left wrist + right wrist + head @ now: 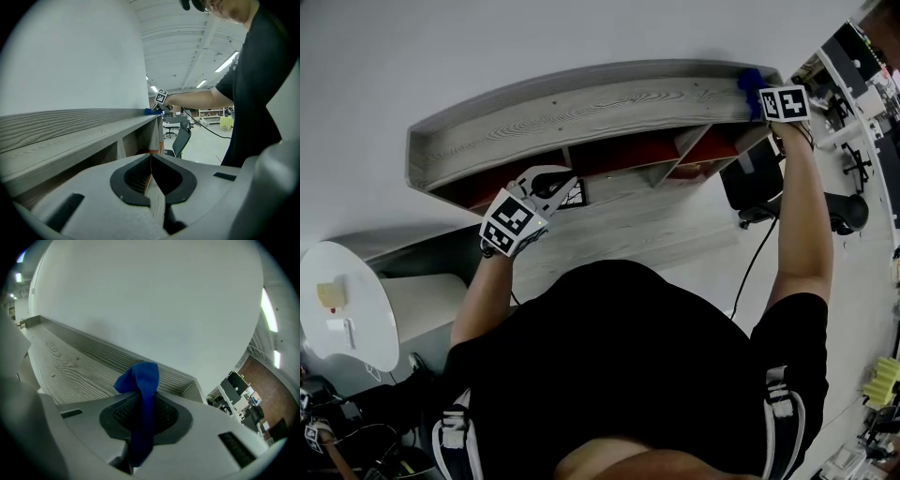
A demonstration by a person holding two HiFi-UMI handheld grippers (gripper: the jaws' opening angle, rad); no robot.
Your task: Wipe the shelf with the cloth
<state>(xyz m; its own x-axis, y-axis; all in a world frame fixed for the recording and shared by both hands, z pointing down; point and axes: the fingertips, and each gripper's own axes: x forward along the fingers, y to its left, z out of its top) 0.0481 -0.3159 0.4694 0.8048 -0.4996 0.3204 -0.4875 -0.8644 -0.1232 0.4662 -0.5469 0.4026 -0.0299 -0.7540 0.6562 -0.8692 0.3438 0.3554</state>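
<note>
A grey wood-grain shelf (581,117) with a raised rim hangs on the white wall; its top board (61,376) runs away from me in the right gripper view. My right gripper (769,101) is at the shelf's right end, shut on a blue cloth (140,380) that sticks up from between its jaws (751,82). My left gripper (546,192) is held below the shelf's front edge near the middle, its jaws shut with nothing between them (151,180). From the left gripper view the cloth (151,111) shows small at the far end of the shelf (70,136).
Red-backed compartments (628,155) sit under the top board. A black office chair (759,183) stands on the floor at the right, with a cable running by it. A round white table (342,309) with small items is at the lower left. Desks and equipment (862,56) fill the far right.
</note>
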